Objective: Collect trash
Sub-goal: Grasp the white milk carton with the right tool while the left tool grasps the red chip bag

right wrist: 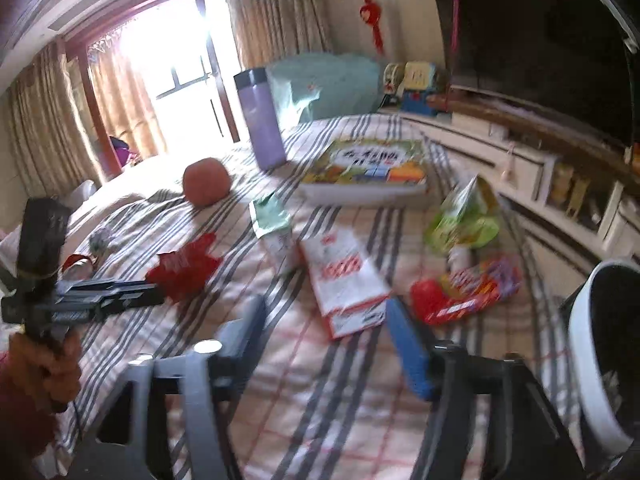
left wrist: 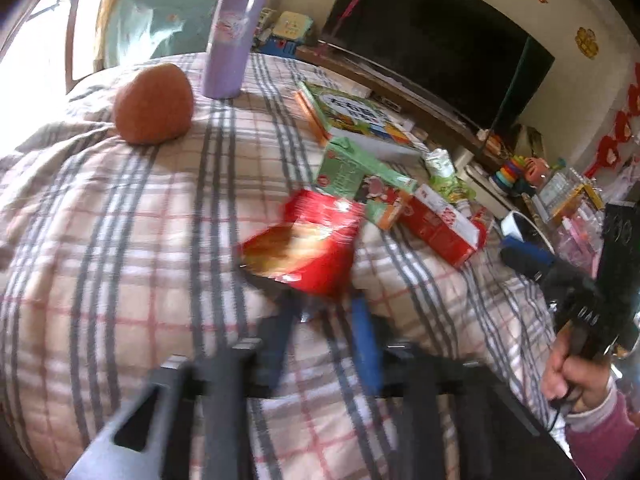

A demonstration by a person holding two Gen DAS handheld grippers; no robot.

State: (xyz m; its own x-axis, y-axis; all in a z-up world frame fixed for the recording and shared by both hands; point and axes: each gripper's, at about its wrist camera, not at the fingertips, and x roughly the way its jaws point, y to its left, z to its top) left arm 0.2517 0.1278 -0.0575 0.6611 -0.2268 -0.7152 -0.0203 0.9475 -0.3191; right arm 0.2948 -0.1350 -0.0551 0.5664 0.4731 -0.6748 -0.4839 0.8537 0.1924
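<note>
Two views: left jaws clamping red snack bag [left wrist: 304,244]; right jaws agape, white bin [right wrist: 592,360] right-view only.

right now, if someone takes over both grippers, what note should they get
Left gripper: shut on the crinkled red snack bag, held just above the plaid bedspread.
Right gripper: open, holding nothing, over the bedspread near the white-rimmed dark bin.
Not yet collected: red-and-white carton, green carton, green pouch, red-and-purple wrapper.
The orange fruit, purple tumbler and book look like keepers.
Next: probably the red bag into the bin.
</note>
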